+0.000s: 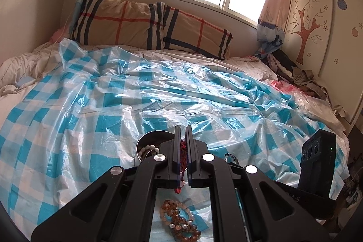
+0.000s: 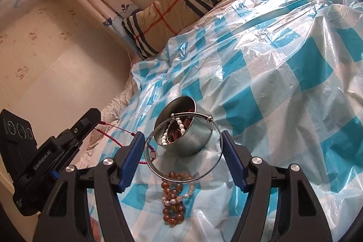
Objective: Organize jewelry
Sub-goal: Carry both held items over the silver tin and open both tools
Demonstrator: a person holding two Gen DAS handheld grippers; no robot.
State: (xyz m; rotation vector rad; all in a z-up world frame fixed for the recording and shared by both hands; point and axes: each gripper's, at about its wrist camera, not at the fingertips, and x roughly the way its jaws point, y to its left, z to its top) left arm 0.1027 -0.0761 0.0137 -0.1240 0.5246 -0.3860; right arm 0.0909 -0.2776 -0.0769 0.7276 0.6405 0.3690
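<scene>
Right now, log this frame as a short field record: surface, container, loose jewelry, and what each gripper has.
surface: bed under a blue-and-white checked plastic sheet
container: round metal tin, open, tilted, with a white bead bracelet and other pieces inside
loose jewelry: amber bead bracelets heaped on the sheet in front of the tin
left gripper: shut on a red cord
right gripper: fingers spread, silver bangle held across them

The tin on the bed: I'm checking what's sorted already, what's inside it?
Inside the tin: a white bead bracelet and reddish-brown beaded pieces. The silver bangle crosses in front; the tin's bottom is covered.
</scene>
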